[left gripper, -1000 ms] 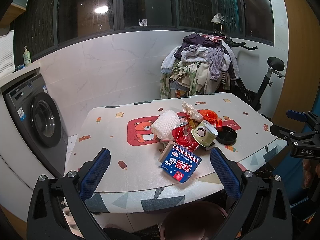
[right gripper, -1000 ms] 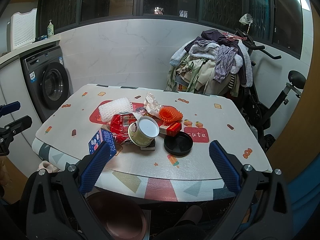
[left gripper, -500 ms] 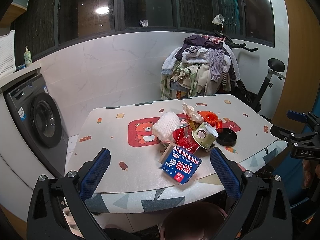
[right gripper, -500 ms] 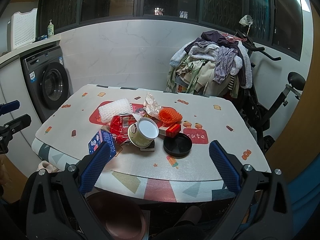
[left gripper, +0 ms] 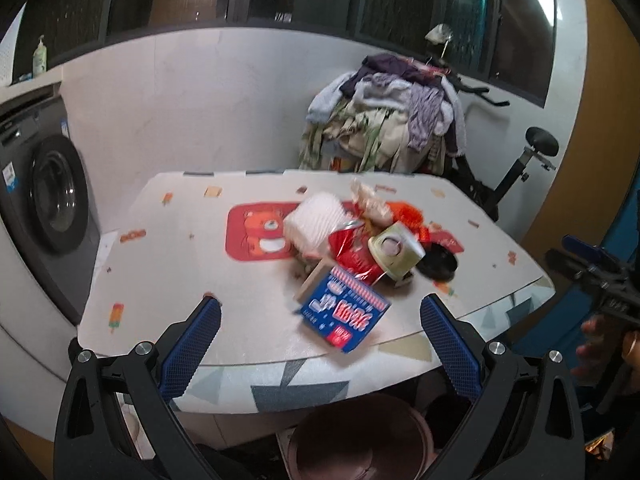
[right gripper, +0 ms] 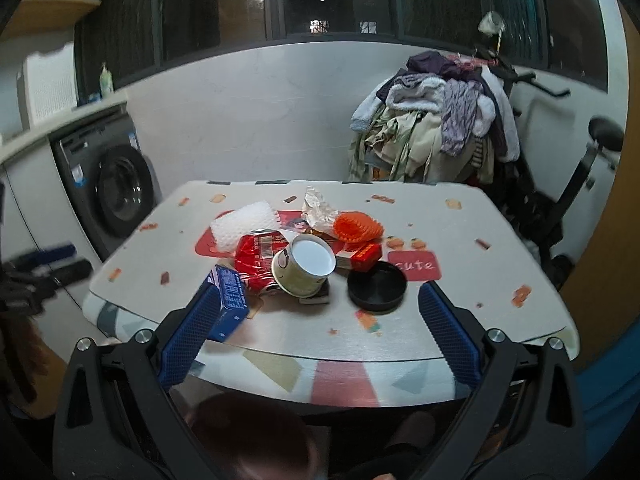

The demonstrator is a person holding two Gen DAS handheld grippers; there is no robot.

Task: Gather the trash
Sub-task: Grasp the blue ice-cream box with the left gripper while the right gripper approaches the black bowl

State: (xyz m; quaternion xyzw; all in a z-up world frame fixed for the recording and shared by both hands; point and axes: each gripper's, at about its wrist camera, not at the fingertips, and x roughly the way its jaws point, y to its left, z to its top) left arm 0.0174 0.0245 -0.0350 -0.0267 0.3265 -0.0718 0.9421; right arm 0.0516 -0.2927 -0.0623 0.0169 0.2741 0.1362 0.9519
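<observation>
A heap of trash lies on the table: a blue carton, a crushed red can, a tipped paper cup, white foam netting, a black lid. The same heap shows in the right wrist view: carton, can, cup, lid, orange netting, a small red box, crumpled wrapper. My left gripper is open and empty at the table's near edge. My right gripper is open and empty, also short of the heap.
A brown bin stands under the table's front edge; it also shows in the right wrist view. A washing machine is at the left. Piled clothes and an exercise bike stand behind the table.
Both grippers have moved closer to the table and tilted down, so the trash heap looks larger. Nothing on the table has moved. Both stay open.
</observation>
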